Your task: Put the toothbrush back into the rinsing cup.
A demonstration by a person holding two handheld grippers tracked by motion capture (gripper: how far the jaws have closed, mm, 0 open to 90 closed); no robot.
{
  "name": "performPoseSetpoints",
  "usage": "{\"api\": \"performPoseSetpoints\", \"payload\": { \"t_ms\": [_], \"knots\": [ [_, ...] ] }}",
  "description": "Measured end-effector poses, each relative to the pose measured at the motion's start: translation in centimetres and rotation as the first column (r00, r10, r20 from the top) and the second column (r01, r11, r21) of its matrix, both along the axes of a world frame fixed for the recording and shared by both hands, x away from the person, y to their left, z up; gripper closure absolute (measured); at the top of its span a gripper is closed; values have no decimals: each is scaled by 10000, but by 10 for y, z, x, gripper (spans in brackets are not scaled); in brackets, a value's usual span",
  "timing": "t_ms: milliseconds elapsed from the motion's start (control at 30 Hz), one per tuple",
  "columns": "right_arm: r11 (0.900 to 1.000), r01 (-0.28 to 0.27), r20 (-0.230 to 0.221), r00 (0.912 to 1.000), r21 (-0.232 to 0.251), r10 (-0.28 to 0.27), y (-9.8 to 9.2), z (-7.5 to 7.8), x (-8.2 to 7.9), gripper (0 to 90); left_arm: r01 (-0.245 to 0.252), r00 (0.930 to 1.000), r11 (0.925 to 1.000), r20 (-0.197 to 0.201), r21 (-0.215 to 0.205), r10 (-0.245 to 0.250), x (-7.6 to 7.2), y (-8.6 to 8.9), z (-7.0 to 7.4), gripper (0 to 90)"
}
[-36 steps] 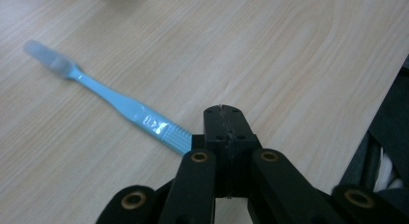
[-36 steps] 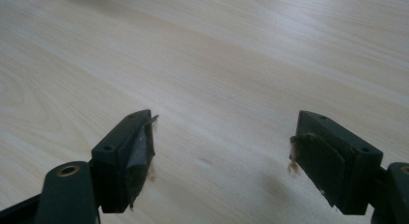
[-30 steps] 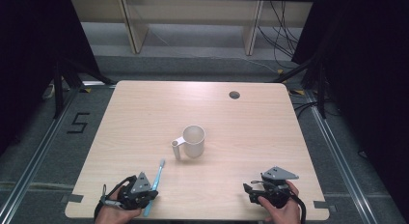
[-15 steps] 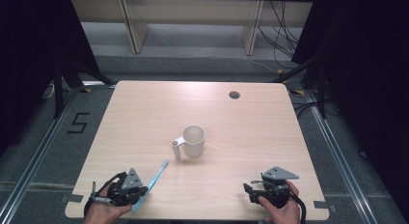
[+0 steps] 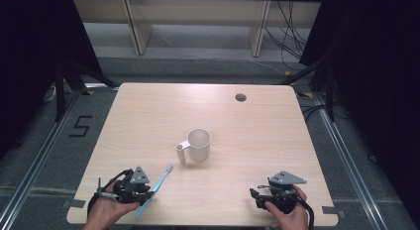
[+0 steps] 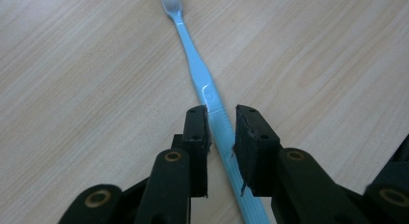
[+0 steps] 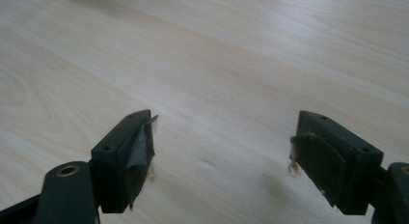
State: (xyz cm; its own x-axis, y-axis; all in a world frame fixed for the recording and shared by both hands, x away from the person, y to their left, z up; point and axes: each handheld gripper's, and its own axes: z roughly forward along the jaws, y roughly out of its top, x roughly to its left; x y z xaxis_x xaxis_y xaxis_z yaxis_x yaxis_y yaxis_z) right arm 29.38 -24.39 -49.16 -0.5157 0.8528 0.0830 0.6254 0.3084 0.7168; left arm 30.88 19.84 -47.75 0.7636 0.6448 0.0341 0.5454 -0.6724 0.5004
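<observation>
toothbrush: a slim light-blue plastic toothbrush (image 5: 156,189) lies flat on the pale wood-grain tabletop (image 5: 257,121), near its front left corner, just off the front edge.
left tongs: the left gripper (image 6: 221,122) has just been opening; its black jaws stand a little apart with the brush handle between them. the pads look clear of the handle or barely brushing it, so i'd call it let go, not gripped.
right tongs: the right gripper (image 7: 222,137) sits by the front right corner, jaws wide apart, nothing between them, bare wood beneath.
long axis: the brush runs on a diagonal, tail end toward the front edge, bristle head away from it.
pointing: the head aims toward the middle of the tabletop, at the white plastic mug with a side handle (image 5: 196,145), which stands near but apart.
risk, snag: the jaws sit so close to the handle that pulling back at an angle could drag or spin the brush.
risk, edge: the tail lies close to the front edge; a nudge that way could tip it off.
risk, re-grip: closing off-centre on the thin handle could make it twist or squirt out.
</observation>
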Motion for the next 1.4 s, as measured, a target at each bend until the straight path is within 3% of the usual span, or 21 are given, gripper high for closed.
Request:
{"api": "performPoseSetpoints", "payload": {
  "t_ms": [233,333,467,600,733,833,867,1000,1067,1133,1400],
  "knots": [
    [10000,50,26,10000,-63,-50,0,0,-1,229,-135,9999,9997,-16,208,135,5,-4,-2,722],
    [9997,5,116,9999,-239,-2,-1,0,-1,229,-107,9996,9998,-259,170,111,6,-4,-3,720],
    [10000,60,-59,10000,-9,-60,0,0,-1,228,-144,9984,9992,-538,365,164,7,-8,-3,709],
    [9999,-6,175,9998,-166,9,0,0,0,228,-295,9970,9987,-697,409,323,11,-12,-4,692],
    [9999,110,-25,9999,-24,-110,0,1,-1,229,-273,9940,9979,-1044,592,334,15,-14,-6,687],
    [10000,69,-71,10000,-41,-69,0,0,-1,229,-310,9933,9974,-1088,649,380,16,-16,-9,687],
    [10000,27,-1,10000,-52,-27,0,0,-1,229,-188,9922,9961,-1210,861,292,17,-18,-9,688],
    [10000,79,-47,10000,-23,-79,0,1,-1,230,-240,9915,9966,-1253,788,338,19,-18,-9,695],
    [10000,66,58,10000,-40,-66,0,0,0,230,-280,9877,9967,-1513,759,393,21,-18,-8,698],
    [10000,61,-64,10000,-44,-61,0,0,-1,229,-135,9880,9942,-1515,1067,297,23,-19,-7,705],
    [10000,30,18,10000,-55,-30,0,1,-1,230,25,9866,9915,-1623,1301,188,26,-23,-6,756]
  ]
}}
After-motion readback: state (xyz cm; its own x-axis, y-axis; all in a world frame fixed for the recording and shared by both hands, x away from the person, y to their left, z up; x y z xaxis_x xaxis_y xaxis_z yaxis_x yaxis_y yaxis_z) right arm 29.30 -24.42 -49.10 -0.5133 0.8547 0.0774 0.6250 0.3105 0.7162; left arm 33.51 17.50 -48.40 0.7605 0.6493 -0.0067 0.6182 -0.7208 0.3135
